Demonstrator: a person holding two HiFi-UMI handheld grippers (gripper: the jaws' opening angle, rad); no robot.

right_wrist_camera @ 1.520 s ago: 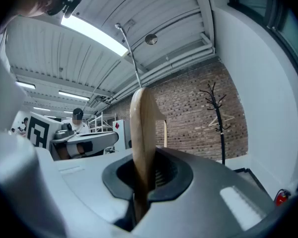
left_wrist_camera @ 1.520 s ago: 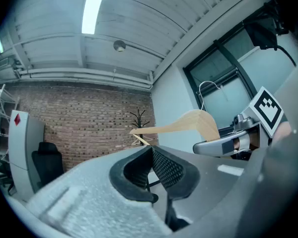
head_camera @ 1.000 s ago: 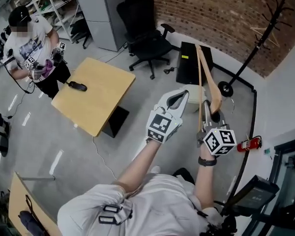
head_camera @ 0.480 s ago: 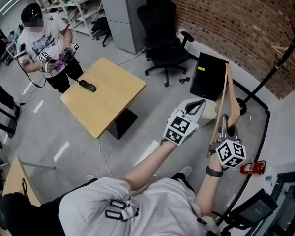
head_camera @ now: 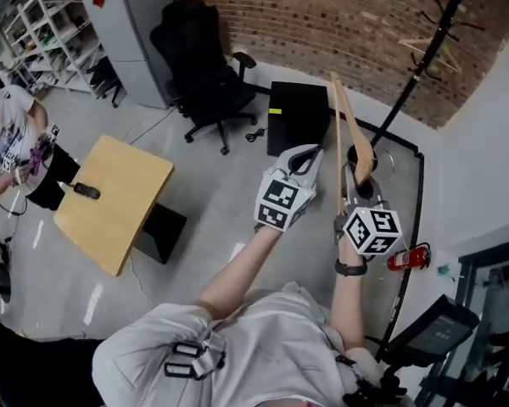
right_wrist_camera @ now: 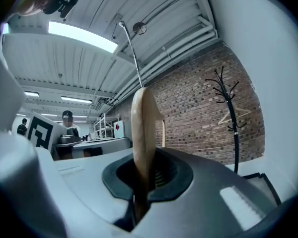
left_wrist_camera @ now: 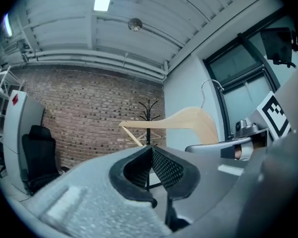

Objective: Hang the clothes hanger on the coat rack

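Note:
My right gripper is shut on a pale wooden clothes hanger, which stands upright ahead of it. In the right gripper view the hanger rises edge-on from between the jaws, its metal hook pointing up. The black coat rack stands by the brick wall at upper right, apart from the hanger, with another wooden hanger on it. The rack shows right of the jaws. My left gripper is shut and empty beside the right one; its pads meet at the tip.
A black office chair and a black box stand near the brick wall. At left are a wooden table, a person and a grey cabinet. A red fire extinguisher lies by the right wall.
Both grippers have travelled across the floor with the hanger still gripped. The coat rack now shows fuller at upper right, and the table and the other person have slid toward the left edge.

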